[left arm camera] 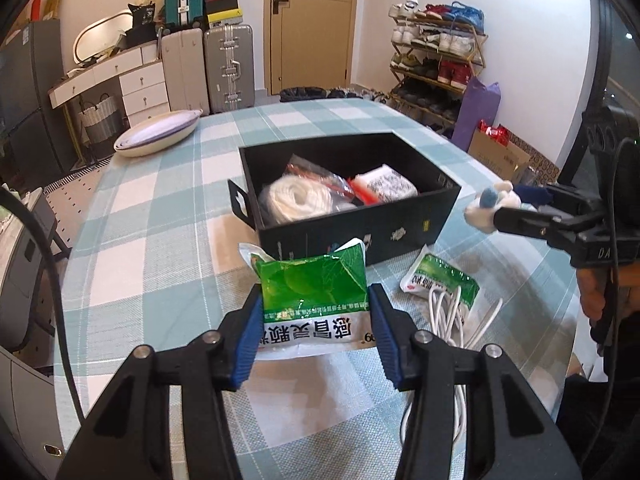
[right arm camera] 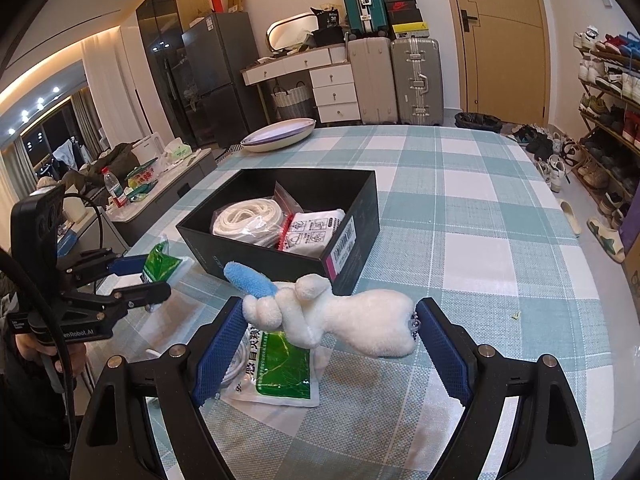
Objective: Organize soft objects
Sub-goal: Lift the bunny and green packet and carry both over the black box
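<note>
While the left gripper [left arm camera: 316, 316] pinches a green packet [left arm camera: 314, 292], the right gripper [right arm camera: 326, 332] clamps a plush toy [right arm camera: 332, 320], half-hiding another packet [right arm camera: 280, 368].

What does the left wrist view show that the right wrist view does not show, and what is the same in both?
Only the left wrist view shows the purple bag beside the shoe rack and a cardboard box on the floor. Only the right wrist view shows the dark refrigerator and a bottle with a red cap. Both show the black box on the checked tablecloth, the green packet in the left gripper, and the white plush toy in the right gripper.
</note>
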{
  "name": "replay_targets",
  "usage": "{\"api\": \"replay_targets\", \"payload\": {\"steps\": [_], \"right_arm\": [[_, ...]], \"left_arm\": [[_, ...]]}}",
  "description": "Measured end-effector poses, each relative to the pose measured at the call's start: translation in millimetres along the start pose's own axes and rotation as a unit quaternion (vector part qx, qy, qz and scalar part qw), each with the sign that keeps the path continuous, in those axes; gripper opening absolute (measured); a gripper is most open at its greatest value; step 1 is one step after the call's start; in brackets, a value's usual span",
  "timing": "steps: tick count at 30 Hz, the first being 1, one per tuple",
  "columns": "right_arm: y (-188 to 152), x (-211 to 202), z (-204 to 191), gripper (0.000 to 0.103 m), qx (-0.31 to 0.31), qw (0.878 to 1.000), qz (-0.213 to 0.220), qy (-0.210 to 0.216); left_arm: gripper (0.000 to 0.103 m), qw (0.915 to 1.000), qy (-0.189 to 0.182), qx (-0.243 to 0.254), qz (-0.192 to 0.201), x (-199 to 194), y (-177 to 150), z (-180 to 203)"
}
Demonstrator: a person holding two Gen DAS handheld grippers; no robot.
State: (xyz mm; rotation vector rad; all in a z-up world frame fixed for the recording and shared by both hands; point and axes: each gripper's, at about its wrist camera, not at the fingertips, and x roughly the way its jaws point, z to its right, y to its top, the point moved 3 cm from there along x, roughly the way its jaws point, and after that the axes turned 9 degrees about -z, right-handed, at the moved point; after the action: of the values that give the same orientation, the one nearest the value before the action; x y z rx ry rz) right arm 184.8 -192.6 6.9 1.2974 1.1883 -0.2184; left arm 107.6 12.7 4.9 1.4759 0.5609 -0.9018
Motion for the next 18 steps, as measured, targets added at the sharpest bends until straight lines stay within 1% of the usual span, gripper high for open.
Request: {"api": "replay_targets", "payload": {"steps": [7,14,18], "right_arm": [[6,-6,-13,0.087,-0.016,1.000,0.015,0.005],[18,-9,-27,0.087,-0.034,0.999,0.031,0.014],[26,-8,-34,0.087,-0.048,0.998,0.033,0.012]], "left_arm": [[0.050,0.9996,0.010,-0.019,0.021,-14,13,-11],[0.050,0.9987,0.021,-0.022,0.040,-21,33,-15],[0.050,0.9985,0.019,-0.022,0.047,-21,43,-16]]}}
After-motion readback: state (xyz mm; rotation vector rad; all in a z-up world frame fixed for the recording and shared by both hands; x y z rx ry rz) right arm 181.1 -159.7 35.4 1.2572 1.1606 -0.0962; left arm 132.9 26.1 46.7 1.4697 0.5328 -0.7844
